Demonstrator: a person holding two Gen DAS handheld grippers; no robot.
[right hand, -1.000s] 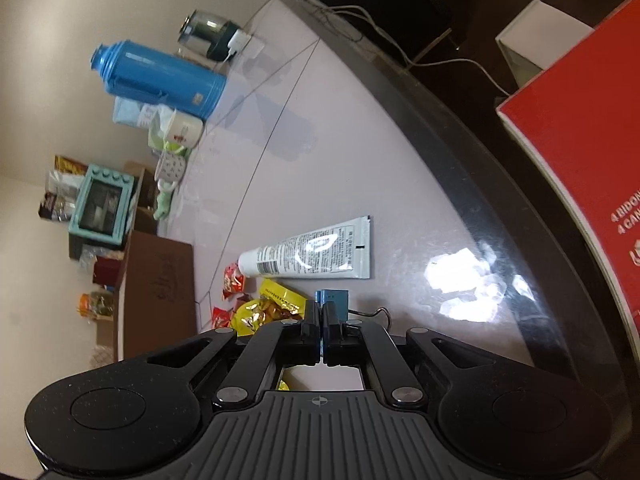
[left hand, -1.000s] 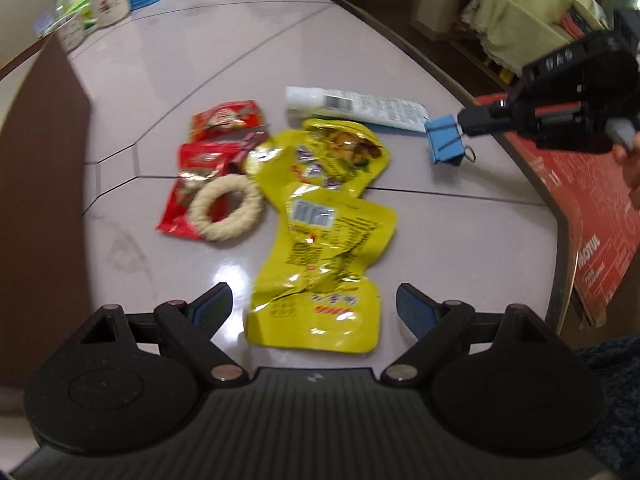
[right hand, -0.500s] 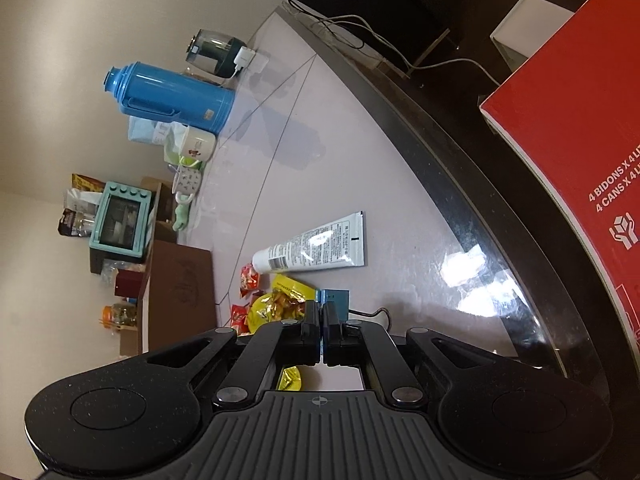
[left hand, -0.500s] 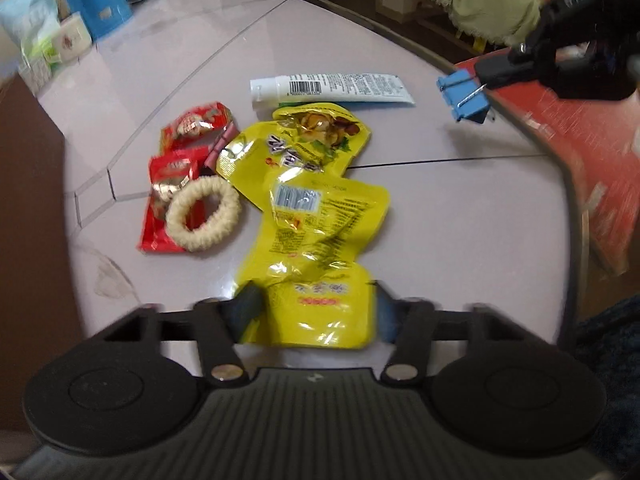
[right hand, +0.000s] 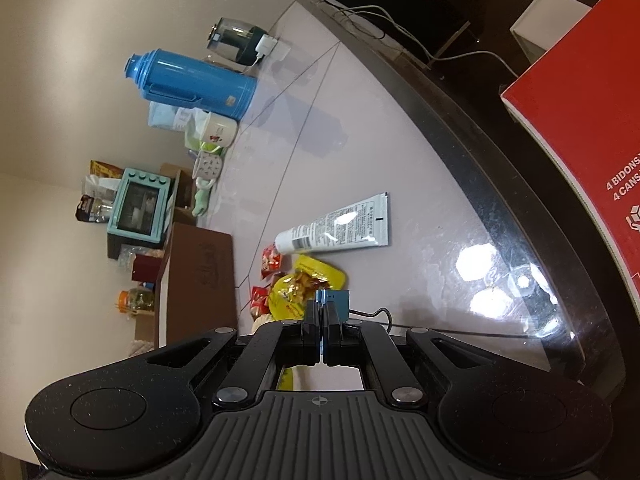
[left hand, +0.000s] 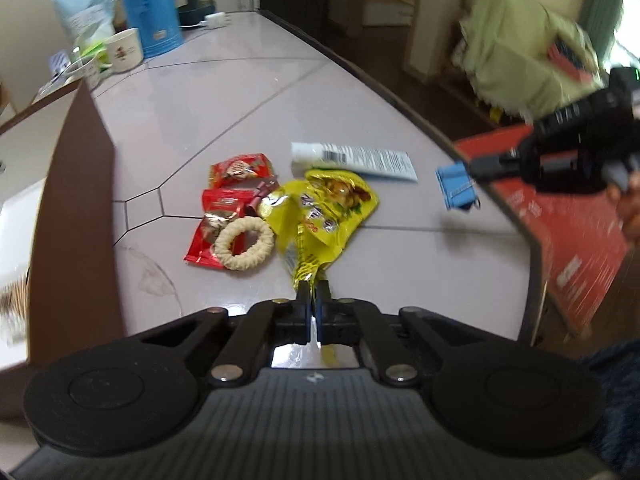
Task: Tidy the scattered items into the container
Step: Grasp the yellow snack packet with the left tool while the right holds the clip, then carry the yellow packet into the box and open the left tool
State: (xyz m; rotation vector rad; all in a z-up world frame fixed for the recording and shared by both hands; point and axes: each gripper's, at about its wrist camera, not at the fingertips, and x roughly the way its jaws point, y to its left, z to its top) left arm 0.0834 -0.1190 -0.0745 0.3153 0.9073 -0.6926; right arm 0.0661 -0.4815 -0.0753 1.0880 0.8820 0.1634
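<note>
- Left gripper (left hand: 314, 294): fingers clamped on the near edge of the yellow snack pouch (left hand: 324, 216), which is lifted off the table (left hand: 420, 264).
- Right gripper (right hand: 321, 312): fingers clamped on the blue binder clip (left hand: 456, 186), held above the table edge.
- Brown cardboard box (left hand: 76, 184): stands at the left; contents indistinct.

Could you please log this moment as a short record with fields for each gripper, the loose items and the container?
left gripper: shut on the near end of the yellow snack pouch
right gripper: shut on the blue binder clip, held above the table
loose items: white tube, two red packets, cream ring
container: brown box at the left of the items
state: neither held item is in the box yet
</note>
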